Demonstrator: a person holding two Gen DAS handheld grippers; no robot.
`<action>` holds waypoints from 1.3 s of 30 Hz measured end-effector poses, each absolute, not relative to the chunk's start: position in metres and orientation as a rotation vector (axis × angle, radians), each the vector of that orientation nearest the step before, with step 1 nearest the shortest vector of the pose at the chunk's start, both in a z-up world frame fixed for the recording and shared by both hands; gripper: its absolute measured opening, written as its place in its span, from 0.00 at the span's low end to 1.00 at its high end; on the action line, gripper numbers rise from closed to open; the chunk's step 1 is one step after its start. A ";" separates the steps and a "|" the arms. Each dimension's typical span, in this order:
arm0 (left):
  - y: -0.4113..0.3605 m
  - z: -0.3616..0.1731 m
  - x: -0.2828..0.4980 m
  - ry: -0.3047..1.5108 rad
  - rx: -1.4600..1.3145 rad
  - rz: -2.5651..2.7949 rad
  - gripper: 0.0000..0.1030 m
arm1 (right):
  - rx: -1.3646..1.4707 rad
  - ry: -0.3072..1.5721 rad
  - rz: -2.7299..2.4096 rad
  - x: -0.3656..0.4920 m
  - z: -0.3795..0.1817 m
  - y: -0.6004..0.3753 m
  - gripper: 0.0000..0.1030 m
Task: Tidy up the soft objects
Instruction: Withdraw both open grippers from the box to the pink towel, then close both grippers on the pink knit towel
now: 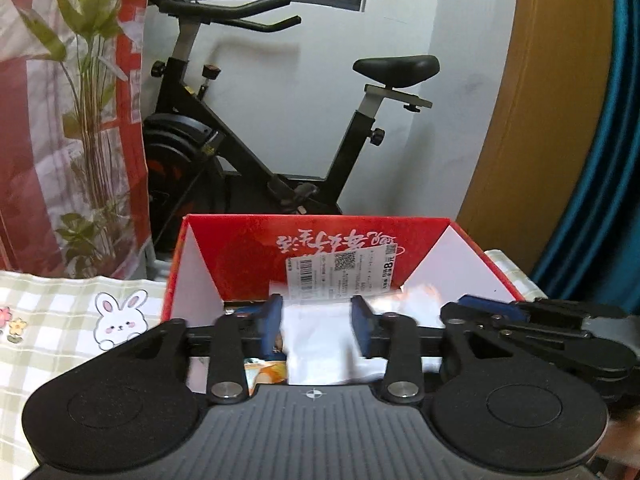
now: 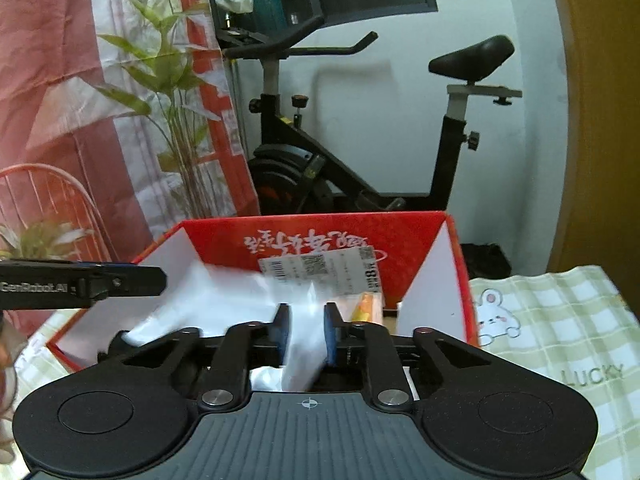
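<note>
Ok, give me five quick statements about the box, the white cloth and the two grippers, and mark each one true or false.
1. The red box is open at the top. True.
2. The right gripper has white cloth between its fingers. True.
3. The box stands on a bare wooden table. False: it stands on a green checked tablecloth with a rabbit print.
4. The left gripper hangs far from the box, over the floor. False: it is at the box's near edge, with white cloth between its fingers.
5. An exercise bike stands behind the box. True.
</note>
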State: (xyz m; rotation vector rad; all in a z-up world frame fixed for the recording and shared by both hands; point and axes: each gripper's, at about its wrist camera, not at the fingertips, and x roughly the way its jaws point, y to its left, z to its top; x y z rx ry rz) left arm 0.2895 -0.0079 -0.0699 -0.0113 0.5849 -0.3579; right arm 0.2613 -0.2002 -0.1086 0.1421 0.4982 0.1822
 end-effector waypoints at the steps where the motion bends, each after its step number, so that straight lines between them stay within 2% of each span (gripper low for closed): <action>1: -0.007 -0.068 0.288 0.581 -0.004 -0.352 0.49 | 0.136 0.496 0.175 0.260 -0.108 -0.201 0.27; 2: -0.005 -0.067 0.286 0.575 0.004 -0.345 0.52 | 0.133 0.490 0.168 0.258 -0.108 -0.202 0.29; 4: -0.004 -0.064 0.283 0.569 0.016 -0.334 0.54 | 0.126 0.474 0.161 0.253 -0.108 -0.204 0.41; 9: 0.003 -0.057 0.263 0.564 0.041 -0.320 0.60 | 0.095 0.455 0.140 0.238 -0.105 -0.208 0.58; 24: 0.036 -0.062 0.174 0.604 0.020 -0.294 0.60 | 0.042 0.424 0.151 0.162 -0.099 -0.215 0.59; 39: 0.062 -0.114 0.099 0.740 -0.065 -0.249 0.60 | 0.039 0.565 0.192 0.092 -0.152 -0.206 0.59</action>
